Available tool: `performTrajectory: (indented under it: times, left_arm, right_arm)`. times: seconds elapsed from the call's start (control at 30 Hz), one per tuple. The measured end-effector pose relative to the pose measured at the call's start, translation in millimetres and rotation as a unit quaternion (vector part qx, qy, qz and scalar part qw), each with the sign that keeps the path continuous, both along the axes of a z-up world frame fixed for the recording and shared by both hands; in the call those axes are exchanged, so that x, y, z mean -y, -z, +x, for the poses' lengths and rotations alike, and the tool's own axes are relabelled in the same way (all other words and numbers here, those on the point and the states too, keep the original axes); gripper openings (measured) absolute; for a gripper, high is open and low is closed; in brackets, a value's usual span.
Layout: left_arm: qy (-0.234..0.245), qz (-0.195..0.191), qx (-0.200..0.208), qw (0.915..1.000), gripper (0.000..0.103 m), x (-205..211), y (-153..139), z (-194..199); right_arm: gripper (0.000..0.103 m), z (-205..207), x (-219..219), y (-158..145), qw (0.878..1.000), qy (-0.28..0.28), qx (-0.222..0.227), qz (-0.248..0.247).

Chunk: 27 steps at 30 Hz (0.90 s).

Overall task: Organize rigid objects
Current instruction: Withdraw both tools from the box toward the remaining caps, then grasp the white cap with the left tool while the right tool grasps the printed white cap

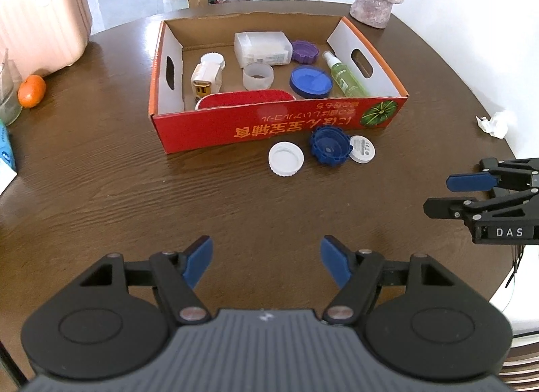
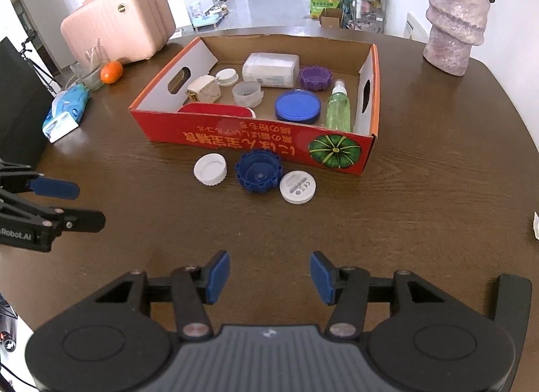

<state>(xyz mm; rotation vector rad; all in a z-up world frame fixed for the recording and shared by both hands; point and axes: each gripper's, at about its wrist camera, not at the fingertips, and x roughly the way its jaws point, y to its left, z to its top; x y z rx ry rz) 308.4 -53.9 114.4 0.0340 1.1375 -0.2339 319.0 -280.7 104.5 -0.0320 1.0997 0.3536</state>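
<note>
Both grippers hover low over the near part of the round wooden table (image 2: 421,173), fingers spread wide and holding nothing: the left gripper (image 1: 266,265) faces the box from the near edge, and the right gripper (image 2: 269,274) hangs just beside it, equally empty. Three loose pieces lie on the wood touching or nearly touching the near wall of the red cardboard box (image 2: 235,137): a white cap (image 2: 210,169), a blue ridged lid (image 2: 258,170) and a white round disc (image 2: 297,187). Most of the sorting looks done, since the box already holds a green spray bottle (image 2: 338,110), a blue round lid (image 2: 297,105), a purple lid (image 2: 315,77), a clear container (image 2: 271,68) and other small things. The step in hand seems to be choosing the next piece; the next move likely calls for lowering open fingers around one lid's rim. Toward the far edge stand a mottled vase (image 2: 453,31), a pink suitcase (image 2: 121,18) and an orange (image 2: 111,72); a tiled hallway lies beyond.
</note>
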Motion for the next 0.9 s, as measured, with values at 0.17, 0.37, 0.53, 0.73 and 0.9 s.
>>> performTrajectory:
  times: [0.17,0.37,0.53,0.73,0.9]
  left_arm:
    - [0.002,0.000,-0.020,0.9998,0.073,7.1,16.7,23.1]
    - [0.001,0.001,-0.042,0.9991,0.073,19.8,40.2,59.6]
    - [-0.005,-0.018,-0.061,0.9979,0.073,27.8,59.8,92.6]
    - [-0.013,-0.022,-0.071,0.9971,0.068,37.4,79.3,122.4]
    - [-0.005,-0.010,-0.071,0.9974,0.057,43.3,86.8,131.4]
  right_arm:
    - [0.052,20.1,-1.0,10.8,1.000,-0.002,-0.009,0.001]
    - [0.053,51.5,-7.4,32.2,1.000,-0.005,-0.021,-0.009]
    - [0.053,80.2,-11.8,53.3,0.999,-0.008,-0.034,-0.008]
    - [0.052,109.0,-18.9,74.8,0.999,-0.014,-0.044,-0.018]
    - [0.051,122.1,-21.6,79.5,0.999,-0.022,-0.039,-0.016]
